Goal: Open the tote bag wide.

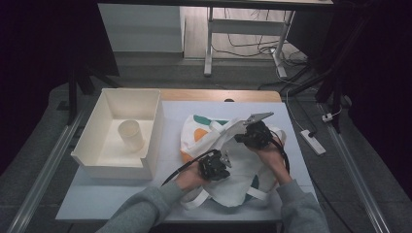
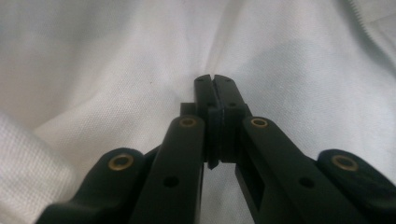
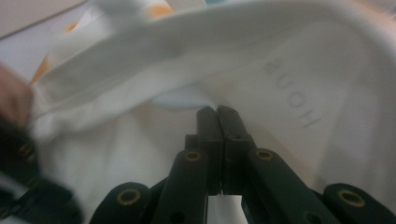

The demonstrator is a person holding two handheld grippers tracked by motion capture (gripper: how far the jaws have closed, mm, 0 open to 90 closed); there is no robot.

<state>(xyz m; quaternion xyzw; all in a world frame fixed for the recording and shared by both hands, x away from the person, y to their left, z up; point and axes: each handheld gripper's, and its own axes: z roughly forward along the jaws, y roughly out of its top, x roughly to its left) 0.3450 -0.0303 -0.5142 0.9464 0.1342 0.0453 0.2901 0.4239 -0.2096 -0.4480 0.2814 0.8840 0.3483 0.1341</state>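
A white cloth tote bag [image 1: 243, 170] with orange and green patches lies crumpled on the table, right of centre. My left gripper [image 1: 216, 167] points down onto its near left part. In the left gripper view its jaws [image 2: 215, 81] are shut, and creases in the white cloth [image 2: 116, 60] run into the tips. My right gripper [image 1: 252, 135] is over the bag's far side. In the right gripper view it [image 3: 217, 112] is shut on the bag's cloth [image 3: 289, 70], whose rim [image 3: 140, 51] arches up above the jaws.
A white open box [image 1: 104, 160] stands at the table's left with a pale cup [image 1: 131, 135] lying inside. The bag's straps [image 1: 197, 199] trail toward the near table edge. A power strip [image 1: 312, 141] lies on the floor at the right.
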